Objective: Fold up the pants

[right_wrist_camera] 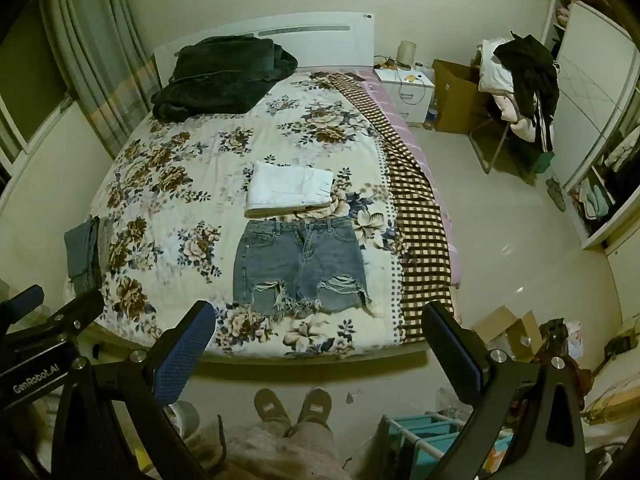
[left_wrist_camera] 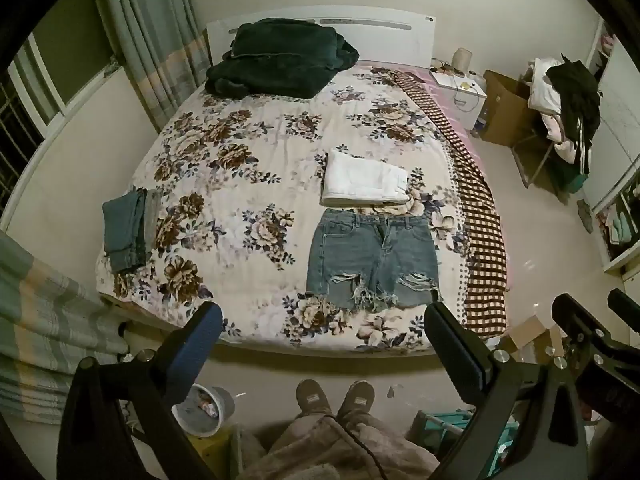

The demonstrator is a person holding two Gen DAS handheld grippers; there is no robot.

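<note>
Both sets of jaws were spread wide and held nothing: the left gripper (left_wrist_camera: pixel 323 326) and the right gripper (right_wrist_camera: pixel 319 324) hung above the foot of the bed (left_wrist_camera: pixel 248 184). Denim shorts (left_wrist_camera: pixel 372 256) lay flat there, just below some folded white pants (left_wrist_camera: pixel 365 179).

Denim shorts (left_wrist_camera: pixel 372 258) flat on the bed (left_wrist_camera: pixel 248 184), folded white pants (left_wrist_camera: pixel 364 179) just behind them.
</note>
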